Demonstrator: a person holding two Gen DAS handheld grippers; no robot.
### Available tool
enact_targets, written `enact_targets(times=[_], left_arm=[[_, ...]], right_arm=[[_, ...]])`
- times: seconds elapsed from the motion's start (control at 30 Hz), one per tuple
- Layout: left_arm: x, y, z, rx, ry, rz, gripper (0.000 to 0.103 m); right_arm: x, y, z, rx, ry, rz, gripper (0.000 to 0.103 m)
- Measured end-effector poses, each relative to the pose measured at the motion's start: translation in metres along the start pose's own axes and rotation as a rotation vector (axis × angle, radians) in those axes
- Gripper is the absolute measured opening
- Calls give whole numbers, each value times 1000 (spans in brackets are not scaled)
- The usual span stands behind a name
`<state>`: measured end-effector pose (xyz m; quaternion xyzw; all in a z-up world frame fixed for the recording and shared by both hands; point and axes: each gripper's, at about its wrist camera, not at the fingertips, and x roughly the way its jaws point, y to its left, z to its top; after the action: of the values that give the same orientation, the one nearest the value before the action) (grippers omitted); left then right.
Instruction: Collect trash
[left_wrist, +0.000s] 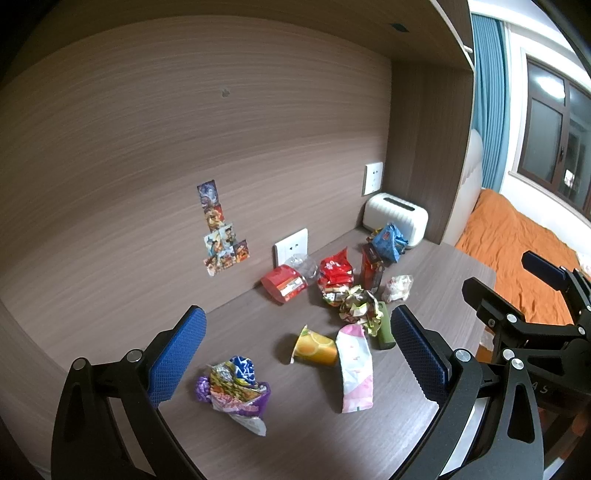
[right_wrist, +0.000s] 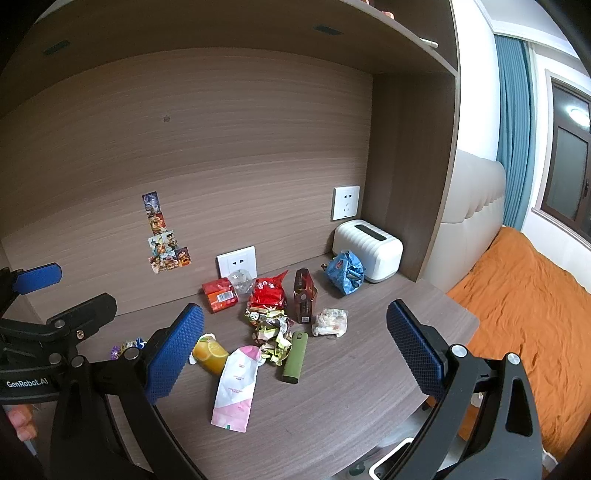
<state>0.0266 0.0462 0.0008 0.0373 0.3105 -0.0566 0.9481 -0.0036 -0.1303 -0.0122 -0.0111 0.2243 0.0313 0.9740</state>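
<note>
Snack trash lies scattered on the wooden desk (left_wrist: 314, 435). A crumpled purple wrapper (left_wrist: 236, 387) lies nearest my open left gripper (left_wrist: 299, 354). An orange cup (left_wrist: 317, 347) lies on its side beside a pink-white pouch (left_wrist: 354, 369). A green tube (right_wrist: 295, 356), a crumpled yellow-green wrapper (right_wrist: 273, 332), a red bag (right_wrist: 267, 295), a red packet (right_wrist: 219, 295), a dark red box (right_wrist: 304, 295), a clear white wrapper (right_wrist: 330, 323) and a blue bag (right_wrist: 345, 271) lie further back. My right gripper (right_wrist: 295, 354) is open and empty above the desk's front.
A white ribbed box (right_wrist: 369, 249) stands in the back right corner. Two wall sockets (right_wrist: 236, 260) and a column of stickers (right_wrist: 164, 236) are on the back panel. A bed with an orange cover (right_wrist: 524, 306) lies right of the desk. A shelf hangs overhead.
</note>
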Motion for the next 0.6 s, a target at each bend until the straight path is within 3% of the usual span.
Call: enact_targets(times=[0.6], left_arm=[[2, 5, 2, -5, 4, 2, 98]], right_arm=[[6, 8, 1, -4, 13, 4, 99]])
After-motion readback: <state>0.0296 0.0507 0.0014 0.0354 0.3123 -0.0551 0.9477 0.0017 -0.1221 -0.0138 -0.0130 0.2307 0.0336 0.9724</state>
